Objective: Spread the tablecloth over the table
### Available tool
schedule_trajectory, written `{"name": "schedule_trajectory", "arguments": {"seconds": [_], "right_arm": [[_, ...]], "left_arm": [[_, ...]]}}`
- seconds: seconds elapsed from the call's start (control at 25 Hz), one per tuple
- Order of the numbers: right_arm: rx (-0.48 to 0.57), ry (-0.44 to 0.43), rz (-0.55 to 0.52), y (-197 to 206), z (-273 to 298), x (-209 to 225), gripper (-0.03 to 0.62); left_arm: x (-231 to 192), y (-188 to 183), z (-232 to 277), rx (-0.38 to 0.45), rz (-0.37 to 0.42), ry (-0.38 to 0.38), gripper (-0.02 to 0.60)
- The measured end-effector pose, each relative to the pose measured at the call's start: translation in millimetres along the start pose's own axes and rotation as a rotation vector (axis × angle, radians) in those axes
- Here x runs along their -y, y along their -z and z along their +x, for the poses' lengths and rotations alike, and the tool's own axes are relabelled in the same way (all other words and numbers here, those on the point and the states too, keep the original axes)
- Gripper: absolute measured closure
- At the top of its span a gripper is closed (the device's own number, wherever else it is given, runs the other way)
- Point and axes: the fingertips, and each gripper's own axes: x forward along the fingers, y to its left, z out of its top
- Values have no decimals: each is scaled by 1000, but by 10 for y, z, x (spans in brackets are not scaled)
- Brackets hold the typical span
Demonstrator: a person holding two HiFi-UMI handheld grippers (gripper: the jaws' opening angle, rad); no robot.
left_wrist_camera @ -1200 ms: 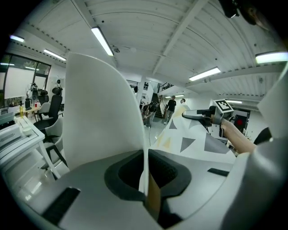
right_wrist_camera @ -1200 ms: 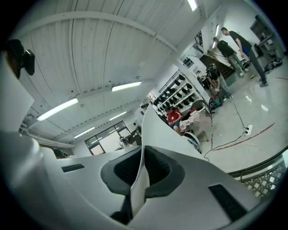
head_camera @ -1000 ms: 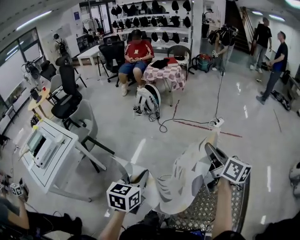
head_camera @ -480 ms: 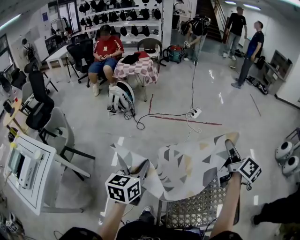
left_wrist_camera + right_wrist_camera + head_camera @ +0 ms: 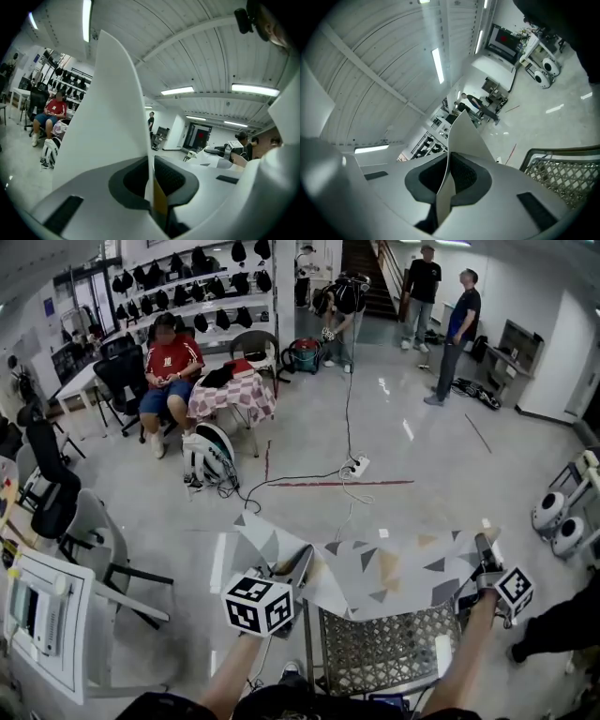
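while the tablecloth (image 5: 384,568) hangs stretched above the mesh desk (image 5: 380,657), the left claw (image 5: 302,564) pinches its left edge and the right claw (image 5: 483,547) pinches its right edge.

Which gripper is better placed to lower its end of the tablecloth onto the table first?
Probably right: the right gripper clamps the tablecloth beside the table edge; past the left gripper, cloth spills beyond it.

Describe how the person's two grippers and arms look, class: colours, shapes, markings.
The left gripper and right gripper each have pale grey bodies, black textured pads and a white cube with black square markers. Forearms are bare; no sleeves or cables show.
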Motion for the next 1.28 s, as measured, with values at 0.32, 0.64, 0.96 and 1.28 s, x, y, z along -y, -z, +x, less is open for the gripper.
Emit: {"name": "schedule_trajectory", "arguments": {"seconds": [0.32, 0.64, 0.96, 1.28], "right_arm": [[84, 135, 75, -599, -750, 913, 577], [10, 165, -5, -649, -690, 1182, 579], [74, 130, -99, -1226, -629, 1107, 579], [261, 217, -51, -1868, -1659, 1798, 578]], "left_arm": [[789, 214, 424, -103, 70, 125, 529], [725, 421, 674, -169, 65, 110, 526], [905, 185, 1169, -122, 34, 155, 526], [1721, 226, 1486, -115, 99, 216, 525]]}}
